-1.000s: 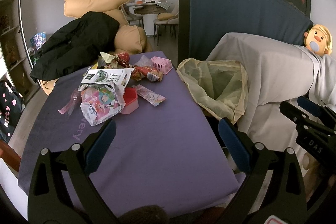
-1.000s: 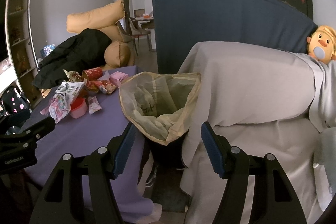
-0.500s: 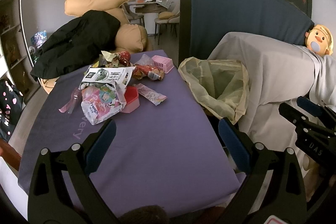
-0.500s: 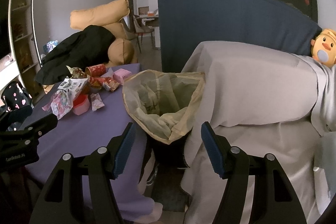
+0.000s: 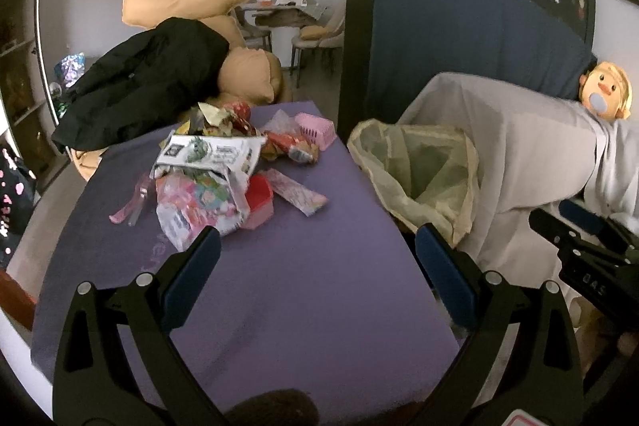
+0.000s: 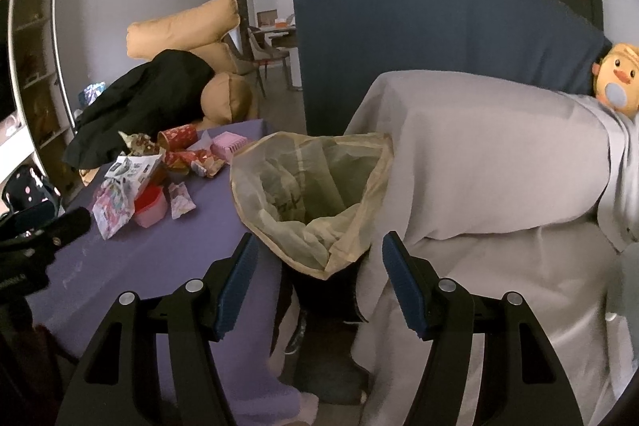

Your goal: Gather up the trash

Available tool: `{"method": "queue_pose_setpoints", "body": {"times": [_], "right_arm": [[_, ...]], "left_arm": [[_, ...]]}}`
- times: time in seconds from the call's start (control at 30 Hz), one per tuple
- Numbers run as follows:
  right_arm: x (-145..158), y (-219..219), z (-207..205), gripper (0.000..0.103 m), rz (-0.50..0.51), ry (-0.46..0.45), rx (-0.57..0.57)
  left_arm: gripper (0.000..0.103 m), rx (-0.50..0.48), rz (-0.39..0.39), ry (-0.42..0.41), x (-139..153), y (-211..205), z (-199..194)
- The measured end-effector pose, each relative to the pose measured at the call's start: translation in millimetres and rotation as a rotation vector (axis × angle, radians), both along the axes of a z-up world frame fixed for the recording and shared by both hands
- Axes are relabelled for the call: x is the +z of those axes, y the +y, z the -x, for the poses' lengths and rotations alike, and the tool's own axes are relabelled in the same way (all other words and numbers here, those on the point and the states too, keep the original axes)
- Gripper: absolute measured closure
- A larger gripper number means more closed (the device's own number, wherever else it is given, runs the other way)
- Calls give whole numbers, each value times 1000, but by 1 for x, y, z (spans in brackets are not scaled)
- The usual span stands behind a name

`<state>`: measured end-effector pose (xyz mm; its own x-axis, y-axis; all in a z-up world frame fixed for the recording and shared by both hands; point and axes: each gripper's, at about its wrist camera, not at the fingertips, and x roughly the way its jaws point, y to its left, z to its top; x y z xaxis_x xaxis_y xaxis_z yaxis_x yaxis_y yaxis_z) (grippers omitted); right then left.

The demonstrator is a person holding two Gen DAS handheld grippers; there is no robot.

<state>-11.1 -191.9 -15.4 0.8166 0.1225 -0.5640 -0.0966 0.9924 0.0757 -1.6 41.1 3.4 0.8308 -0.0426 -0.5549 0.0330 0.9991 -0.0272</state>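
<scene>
Two handheld grippers with black arms and blue finger pads hover over a low table covered in a purple cloth [image 5: 303,286]. The left gripper [image 5: 317,254] is above the bare near part of the cloth, its fingers spread wide apart and holding nothing. The right gripper [image 6: 315,258] is off the table's right edge, its fingers likewise wide apart and empty, framing the near rim of a bin lined with a translucent yellowish plastic bag [image 6: 311,186]. The bag's mouth gapes open, and the bin stands just beside the table, between it and a sofa draped in pale grey fabric [image 6: 491,154].

The trash lies in a loose heap [image 5: 223,170] on the far left part of the table, well apart from both grippers. It includes a white printed paper carton [image 5: 207,154], a crumpled pink cartoon-printed wrapper [image 5: 195,206], a small red plastic tub [image 5: 261,204], a flat pale pink sachet [image 5: 297,192], red-and-gold foil wrappers [image 5: 287,144] and a pink slatted plastic basket [image 5: 315,128].

Behind the table, a black jacket [image 5: 143,86] is slumped over tan cushions [image 5: 187,0]. A yellow duck plush toy [image 6: 617,82] sits on the sofa back.
</scene>
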Motion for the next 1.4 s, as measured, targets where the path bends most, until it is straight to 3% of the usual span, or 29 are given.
{"method": "queue_pose_setpoints", "body": {"times": [0.1,0.23,0.37,0.5,0.63,0.7,0.83,0.93,1.17,1.27,1.4], "right_arm": [[-1,10,-13,42,-7,22,-3],[-5,35,-29,42,26,43,30],[-14,61,-47,42,22,86,87],[-19,91,-70,42,32,103,130],[-17,107,-97,42,85,91,171],[-15,112,-113,42,67,85,194],[-12,118,-154,42,-25,84,207],[-20,116,-184,42,-196,157,252],[-25,132,-209,42,80,136,251],[-33,128,-224,42,124,162,190],[-47,126,-238,42,133,214,176]], "left_arm": [[10,-40,-15,-6,-3,20,-12],[10,-96,67,74,-23,66,-28],[10,-24,97,91,-44,121,-41],[10,41,196,109,-50,182,-59],[9,7,153,48,-38,211,-84],[9,-47,152,56,-35,222,-108],[9,-163,156,36,-27,232,-163],[10,-209,98,51,-19,232,-218],[17,-337,78,209,-27,221,-336],[23,-352,80,310,-49,212,-372],[30,-341,86,409,-73,207,-389]]}}
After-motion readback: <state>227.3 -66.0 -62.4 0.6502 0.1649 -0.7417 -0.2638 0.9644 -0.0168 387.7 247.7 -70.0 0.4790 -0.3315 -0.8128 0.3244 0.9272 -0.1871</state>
